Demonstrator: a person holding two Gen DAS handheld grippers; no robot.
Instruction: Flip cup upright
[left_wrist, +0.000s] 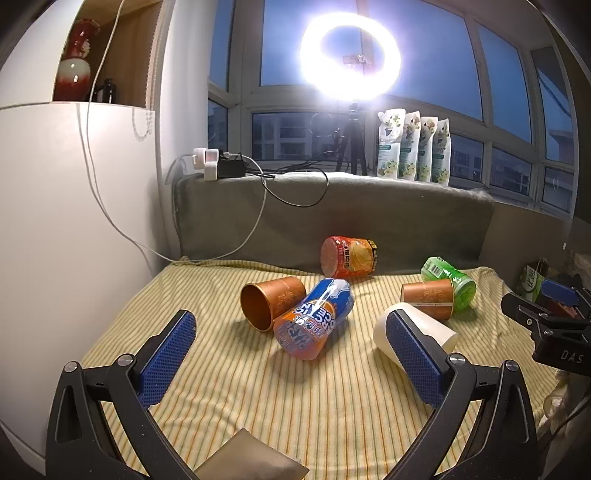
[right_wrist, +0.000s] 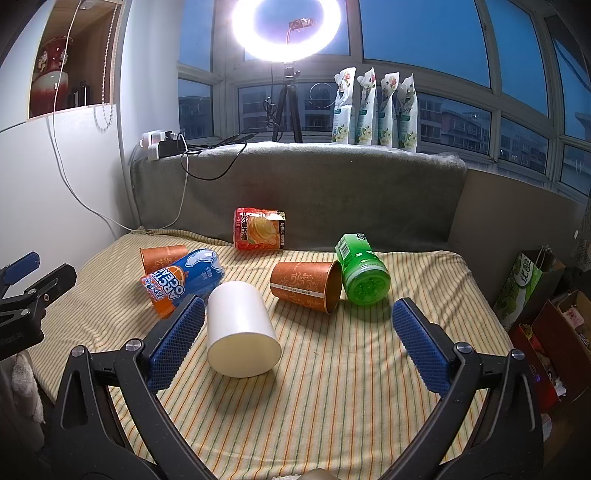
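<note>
Nothing is flipped yet — every cup on the striped cloth (right_wrist: 332, 406) lies on its side. My right gripper (right_wrist: 299, 343) is spread wide and empty; the white cup (right_wrist: 240, 328) lies just beside its left finger, probably not touching. My left gripper (left_wrist: 291, 350) is likewise agape, holding nothing.

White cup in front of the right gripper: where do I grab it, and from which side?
Probably across the middle of its side wall, from above. The white cup lies on its side, closed base toward the right gripper, whose jaws are open and empty.
</note>
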